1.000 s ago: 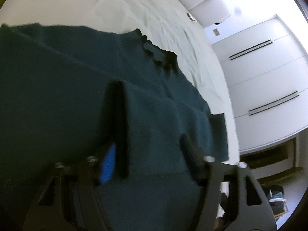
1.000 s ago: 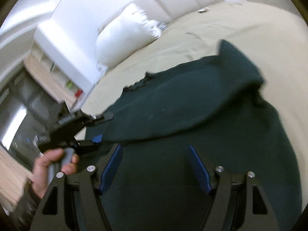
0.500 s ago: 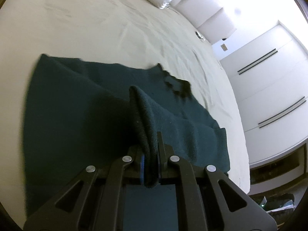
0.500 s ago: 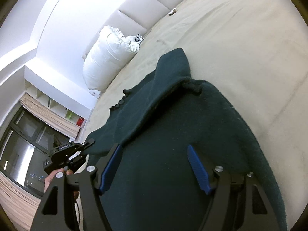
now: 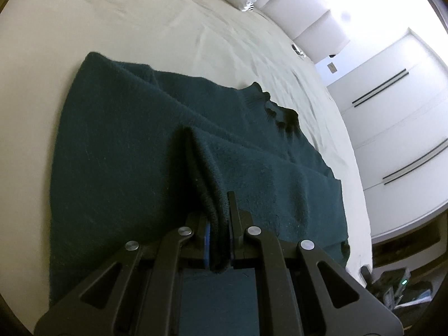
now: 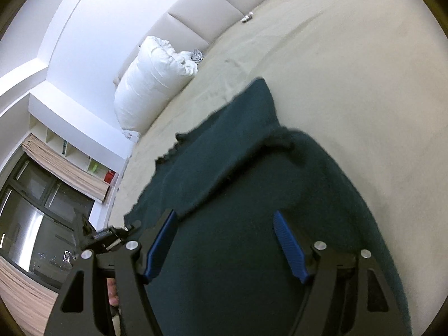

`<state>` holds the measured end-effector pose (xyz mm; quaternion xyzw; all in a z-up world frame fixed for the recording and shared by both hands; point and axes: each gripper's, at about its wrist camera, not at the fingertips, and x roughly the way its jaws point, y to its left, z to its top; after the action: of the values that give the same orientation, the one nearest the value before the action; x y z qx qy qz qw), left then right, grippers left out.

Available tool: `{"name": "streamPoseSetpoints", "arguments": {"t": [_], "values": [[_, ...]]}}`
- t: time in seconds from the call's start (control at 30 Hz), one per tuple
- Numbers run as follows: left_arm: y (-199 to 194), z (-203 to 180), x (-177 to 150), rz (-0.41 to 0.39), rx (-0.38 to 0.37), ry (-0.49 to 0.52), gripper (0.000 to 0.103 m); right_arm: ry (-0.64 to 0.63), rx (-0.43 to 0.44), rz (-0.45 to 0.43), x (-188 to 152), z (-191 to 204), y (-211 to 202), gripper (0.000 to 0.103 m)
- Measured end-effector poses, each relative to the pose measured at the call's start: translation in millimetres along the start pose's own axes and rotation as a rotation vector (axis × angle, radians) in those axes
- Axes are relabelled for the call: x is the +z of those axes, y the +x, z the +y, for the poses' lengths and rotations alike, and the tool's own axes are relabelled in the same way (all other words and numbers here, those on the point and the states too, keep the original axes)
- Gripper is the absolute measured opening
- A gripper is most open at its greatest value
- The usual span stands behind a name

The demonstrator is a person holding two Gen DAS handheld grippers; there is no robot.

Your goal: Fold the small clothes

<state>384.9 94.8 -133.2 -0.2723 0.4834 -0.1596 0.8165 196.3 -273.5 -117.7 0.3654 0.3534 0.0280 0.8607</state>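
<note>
A dark teal knitted sweater lies spread on a cream bed sheet, its ruffled collar toward the far right. My left gripper is shut on a pinched ridge of the sweater's fabric, which rises between the blue pads. In the right wrist view the same sweater fills the lower middle. My right gripper hovers over it, open, with nothing pressed between the pads. The left gripper shows at the sweater's left edge, a hand behind it.
A white pillow lies against the padded headboard. White wardrobe doors stand beyond the bed's right side. Shelves and a dark window are off the bed's left. Bare sheet stretches right of the sweater.
My left gripper closed on a fold of the sweater and drew it back, so more of the bed shows. The right gripper stayed open and swung over the sweater.
</note>
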Motion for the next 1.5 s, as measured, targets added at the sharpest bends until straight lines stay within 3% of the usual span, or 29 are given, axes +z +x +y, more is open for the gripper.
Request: {"name": "streamPoseSetpoints", "arguments": {"t": [0.2,0.27,0.47,0.57,0.6,0.77,0.9,1.0,1.1,1.23,1.3,1.33,1.37,1.4,1.5], "values": [[8,9,3,0.018,-0.038,-0.001,0.009,-0.071,0.075,-0.008,56,23,19,0.075],[8,11,4,0.022,-0.046,0.001,0.009,-0.056,0.057,-0.003,76,21,30,0.075],[4,24,1,-0.005,-0.080,0.042,0.010,0.049,0.134,0.127,118,-3,96,0.074],[0,25,-2,-0.022,-0.081,0.073,0.010,0.085,0.071,0.188,119,-24,122,0.075],[-1,26,-2,-0.022,-0.086,0.074,0.010,0.113,0.068,0.217,116,-35,129,0.069],[-12,30,0,-0.033,-0.080,0.058,0.010,0.085,0.138,0.226,100,-46,108,0.065],[-36,28,-4,-0.091,0.023,0.047,0.011,0.049,0.130,0.274,89,-46,81,0.065],[-62,23,-5,-0.186,0.113,0.051,0.011,0.044,0.178,0.241,94,-40,60,0.067],[-71,6,-3,-0.232,0.109,0.106,0.011,0.070,0.229,0.195,105,-32,59,0.073],[-45,-23,-3,-0.173,0.049,0.191,0.011,0.099,0.259,0.218,105,-26,90,0.075],[-18,-30,-6,-0.098,0.108,0.245,0.011,0.125,0.211,0.269,94,-35,108,0.078],[-1,-26,-10,-0.035,0.148,0.249,0.011,0.082,0.166,0.254,84,-36,108,0.073],[-1,-23,-14,-0.049,0.133,0.248,0.011,0.043,0.160,0.237,81,-33,104,0.068],[-7,-19,-19,-0.076,0.113,0.261,0.011,0.000,0.158,0.232,75,-29,97,0.069],[-20,-12,-24,-0.060,0.094,0.249,0.011,-0.048,0.116,0.232,63,-24,66,0.069]]}}
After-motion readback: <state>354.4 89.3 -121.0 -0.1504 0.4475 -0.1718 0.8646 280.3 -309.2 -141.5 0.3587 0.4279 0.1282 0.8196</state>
